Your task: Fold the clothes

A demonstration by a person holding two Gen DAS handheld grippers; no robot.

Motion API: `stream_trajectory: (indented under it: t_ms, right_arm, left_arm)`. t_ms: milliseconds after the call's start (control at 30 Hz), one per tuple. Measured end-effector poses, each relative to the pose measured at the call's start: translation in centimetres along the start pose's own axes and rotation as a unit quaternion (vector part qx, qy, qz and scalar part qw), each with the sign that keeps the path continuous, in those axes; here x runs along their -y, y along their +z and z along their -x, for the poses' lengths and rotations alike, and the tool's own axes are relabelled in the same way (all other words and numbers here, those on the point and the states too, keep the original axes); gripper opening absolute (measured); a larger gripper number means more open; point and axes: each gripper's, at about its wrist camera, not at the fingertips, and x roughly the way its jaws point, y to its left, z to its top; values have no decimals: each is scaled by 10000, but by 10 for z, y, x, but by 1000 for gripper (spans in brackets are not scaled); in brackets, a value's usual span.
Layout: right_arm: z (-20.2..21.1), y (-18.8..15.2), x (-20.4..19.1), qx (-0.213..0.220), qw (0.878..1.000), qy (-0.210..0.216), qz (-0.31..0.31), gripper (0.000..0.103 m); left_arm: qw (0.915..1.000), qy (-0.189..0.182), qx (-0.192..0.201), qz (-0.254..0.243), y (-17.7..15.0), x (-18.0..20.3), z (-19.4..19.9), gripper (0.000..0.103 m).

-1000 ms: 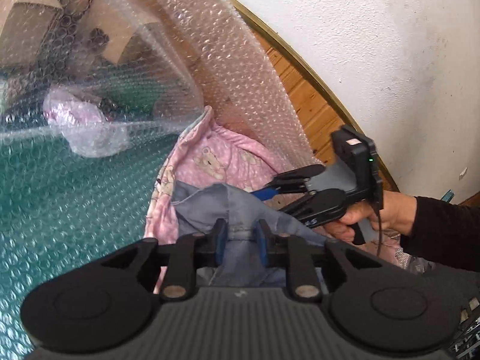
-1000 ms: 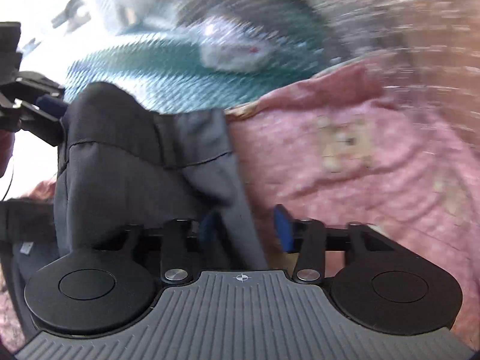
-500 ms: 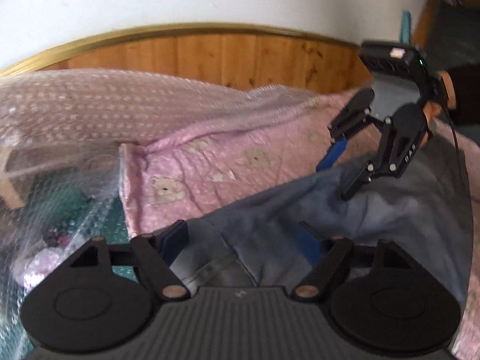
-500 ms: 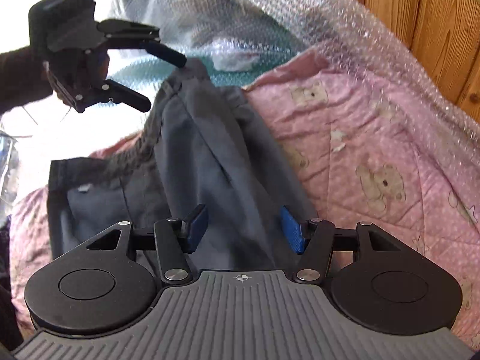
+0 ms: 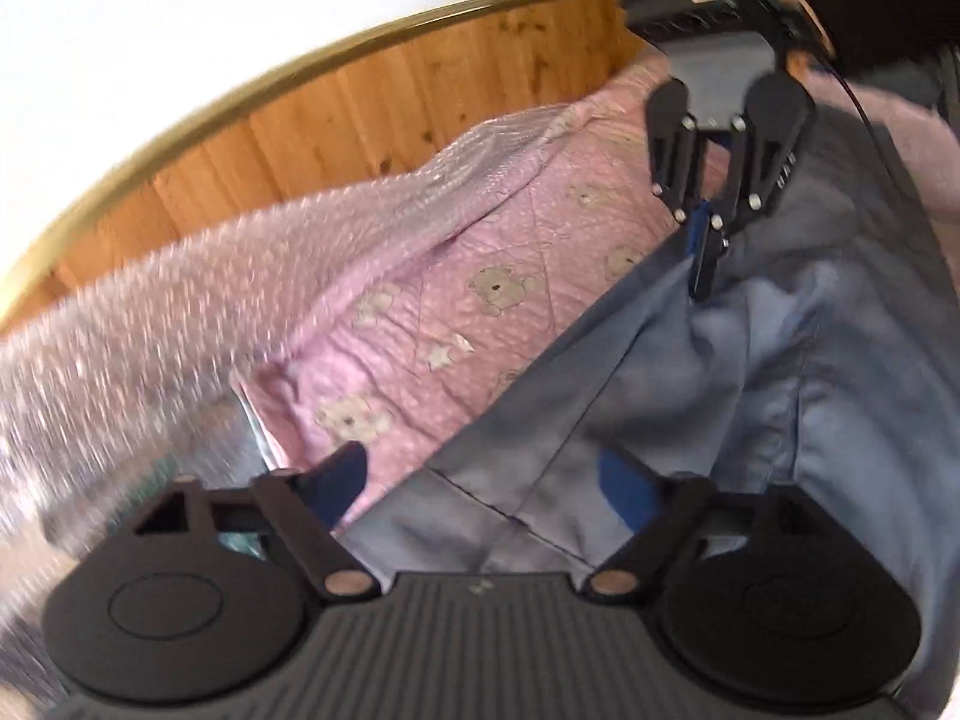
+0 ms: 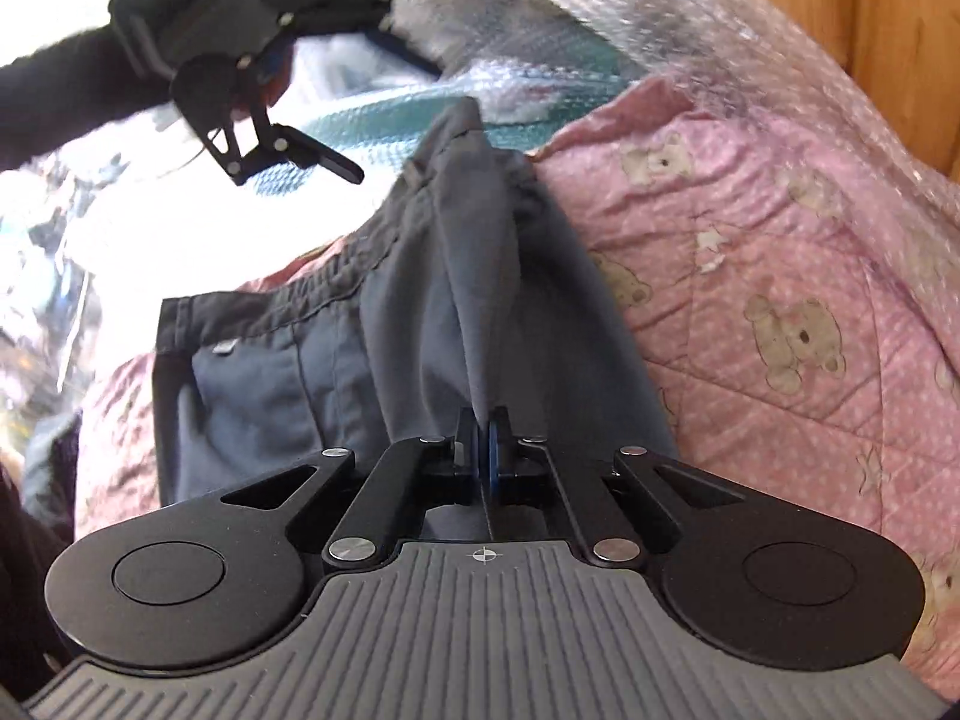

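Observation:
Grey-blue trousers (image 5: 750, 372) lie across a pink bear-print quilt (image 5: 456, 312). In the right wrist view the trousers (image 6: 456, 300) run away from me, waistband at the left. My right gripper (image 6: 485, 450) is shut on a fold of the trousers' fabric; it also shows in the left wrist view (image 5: 705, 264), pinching the cloth. My left gripper (image 5: 480, 480) is open wide, its blue pads on either side of a trouser hem, not gripping. In the right wrist view the left gripper (image 6: 384, 114) hangs open above the far end of the trousers.
Bubble wrap (image 5: 180, 300) is heaped along the quilt's far side against a wooden headboard (image 5: 360, 102) and white wall. More bubble wrap over a green surface (image 6: 384, 114) lies beyond the trousers. The person's dark sleeve (image 6: 54, 96) is at the upper left.
My left gripper has let go of the trousers and opened wide. My right gripper has closed on a fold of the trousers. The trousers now lie more stretched out on the quilt.

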Motion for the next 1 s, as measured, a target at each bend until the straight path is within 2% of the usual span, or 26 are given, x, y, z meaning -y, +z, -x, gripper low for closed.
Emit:
stream_trajectory:
  t_ms: [167, 233, 267, 300, 367, 400, 433, 500, 567, 633, 667, 700, 733, 767, 800, 833, 867, 900, 933, 1000]
  right_arm:
    - [1, 6, -30, -227, 9951, -119, 952, 0]
    - [4, 8, -37, -245, 9932, -86, 1133, 0]
    - [5, 9, -39, -251, 9926, -74, 1188, 0]
    - [6, 9, -39, -251, 9924, -82, 1205, 0]
    - [8, 8, -36, -221, 9927, -143, 1179, 0]
    - [10, 8, -33, -202, 9930, -186, 1147, 0]
    - [11, 7, -30, -174, 9935, -227, 1103, 0]
    - [14, 6, -22, -85, 9949, -311, 956, 1]
    - [14, 8, -14, 12, 9962, -407, 768, 11]
    - [7, 16, -12, 123, 9962, -479, 713, 36]
    - [3, 22, -14, 192, 9959, -490, 736, 43]
    - [-6, 32, -22, 272, 9947, -460, 874, 57]
    - [-16, 40, -31, 338, 9928, -428, 1064, 64]
    - [-28, 49, -39, 369, 9906, -408, 1256, 66]
    - [-41, 56, -46, 342, 9880, -406, 1448, 66]
    - [-54, 63, -49, 262, 9871, -363, 1538, 51]
    - [-66, 68, -47, 94, 9890, -249, 1456, 30]
    - [-78, 72, -44, -75, 9904, -134, 1373, 0]
    - [-85, 75, -39, -165, 9921, 12, 1242, 0]
    - [-86, 70, -22, -74, 9958, 386, 824, 0]
  left_arm:
    - [9925, -16, -549, -1092, -3, 7, -26, 89]
    - [9877, -123, -643, -1418, -4, 9, -36, 88]
    - [9871, -245, -691, -1422, -5, 7, -39, 86]
    - [9880, -422, -740, -1291, -5, 3, -39, 78]
    - [9881, -775, -839, -1027, -6, -6, -40, 55]
    - [9875, -951, -888, -894, -6, -10, -41, 35]
    - [9863, -1126, -936, -761, -7, -14, -41, 25]
    - [9824, -1475, -1031, -493, -8, -23, -43, 19]
    - [9766, -1821, -1124, -225, -9, -31, -44, 15]
    - [9680, -2210, -1181, 148, -9, -43, -46, 14]
    - [9610, -2465, -1161, 477, -9, -54, -48, 14]
    - [9522, -2716, -1139, 806, -9, -64, -51, 14]
    - [9445, -2894, -1146, 1049, -10, -72, -54, 14]
    - [9384, -3011, -1179, 1218, -11, -77, -59, 14]
    - [9318, -3126, -1212, 1387, -12, -82, -63, 14]
    - [9296, -3142, -1266, 1452, -13, -85, -66, 16]
    - [9314, -3069, -1341, 1425, -13, -85, -68, 17]
    - [9359, -2938, -1386, 1365, -14, -85, -68, 23]
    - [9439, -2729, -1358, 1268, -13, -84, -63, 33]
    - [9603, -2332, -1100, 1063, -10, -77, -52, 41]
